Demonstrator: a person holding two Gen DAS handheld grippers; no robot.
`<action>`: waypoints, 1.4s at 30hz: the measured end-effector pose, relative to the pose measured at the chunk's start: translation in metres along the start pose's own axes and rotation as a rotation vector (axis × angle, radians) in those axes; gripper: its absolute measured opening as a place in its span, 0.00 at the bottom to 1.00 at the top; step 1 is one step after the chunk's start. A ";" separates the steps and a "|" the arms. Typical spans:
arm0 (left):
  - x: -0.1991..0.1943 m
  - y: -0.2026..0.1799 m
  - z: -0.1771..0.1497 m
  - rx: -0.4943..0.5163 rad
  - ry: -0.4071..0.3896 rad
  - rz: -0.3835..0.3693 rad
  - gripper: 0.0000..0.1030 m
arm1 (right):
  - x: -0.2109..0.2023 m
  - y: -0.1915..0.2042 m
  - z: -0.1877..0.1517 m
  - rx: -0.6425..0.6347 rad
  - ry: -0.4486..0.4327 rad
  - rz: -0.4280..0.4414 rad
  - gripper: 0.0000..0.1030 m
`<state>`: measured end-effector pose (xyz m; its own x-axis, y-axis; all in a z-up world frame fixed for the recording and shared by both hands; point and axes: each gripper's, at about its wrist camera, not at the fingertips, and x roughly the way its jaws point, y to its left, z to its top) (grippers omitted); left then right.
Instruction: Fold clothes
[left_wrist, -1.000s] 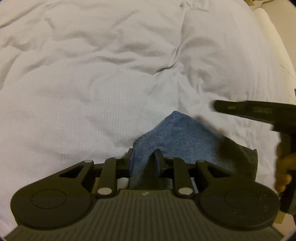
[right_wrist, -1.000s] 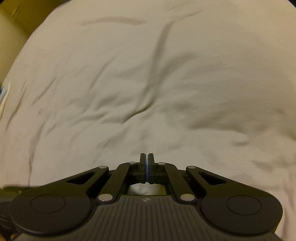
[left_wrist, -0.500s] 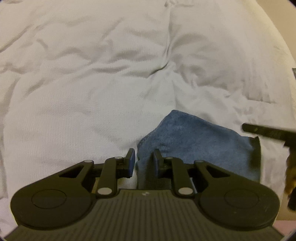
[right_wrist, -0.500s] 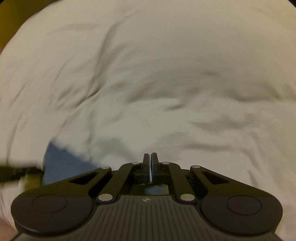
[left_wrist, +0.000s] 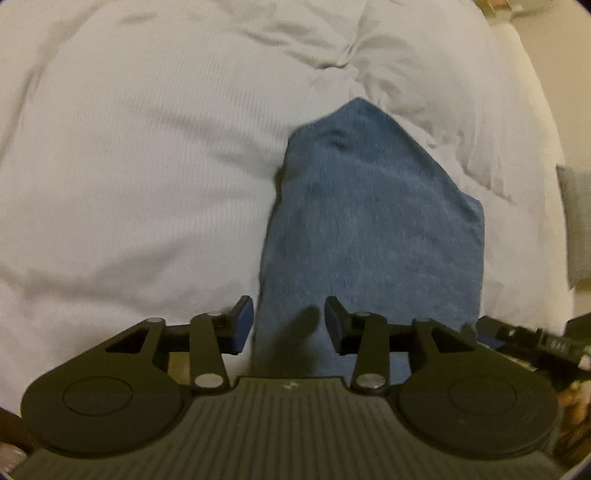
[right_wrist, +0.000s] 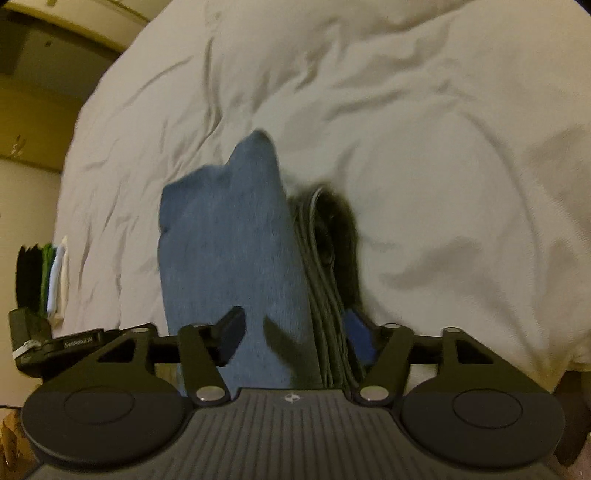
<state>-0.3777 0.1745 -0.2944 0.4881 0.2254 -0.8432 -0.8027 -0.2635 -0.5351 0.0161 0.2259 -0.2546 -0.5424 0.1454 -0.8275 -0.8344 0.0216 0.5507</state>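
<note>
A folded blue garment (left_wrist: 373, 229) lies on the white bed cover (left_wrist: 140, 155) near its front edge. My left gripper (left_wrist: 289, 323) is open, its jaws straddling the garment's near left corner without gripping it. In the right wrist view the same blue garment (right_wrist: 229, 236) shows its stacked grey-green folded layers (right_wrist: 325, 295) along the right side. My right gripper (right_wrist: 301, 334) is open wide, jaws on either side of the garment's near edge. The right gripper's body also shows in the left wrist view (left_wrist: 532, 341).
The wrinkled white bed cover (right_wrist: 424, 147) fills both views. A stack of folded clothes (right_wrist: 55, 280) sits at the left in the right wrist view, beside the left gripper's body (right_wrist: 55, 343). The bed's right edge and a grey object (left_wrist: 576, 221) show at far right.
My left gripper has let go of the blue garment and opened wide. My right gripper swung left to the garment and opened around its near edge. The garment now lies flatter.
</note>
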 end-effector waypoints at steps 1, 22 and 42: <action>0.003 0.001 -0.003 -0.003 -0.006 -0.004 0.40 | 0.003 -0.002 -0.004 -0.008 0.000 0.013 0.70; 0.037 0.007 -0.011 -0.026 -0.103 -0.123 0.55 | 0.087 -0.046 0.005 0.050 0.016 0.218 0.84; -0.014 -0.029 0.032 0.184 -0.002 -0.046 0.50 | -0.024 -0.055 -0.103 0.382 -0.223 0.136 0.81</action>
<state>-0.3726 0.2094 -0.2655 0.5255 0.2355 -0.8176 -0.8285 -0.0770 -0.5547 0.0645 0.1195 -0.2765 -0.5749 0.3809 -0.7242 -0.6386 0.3444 0.6882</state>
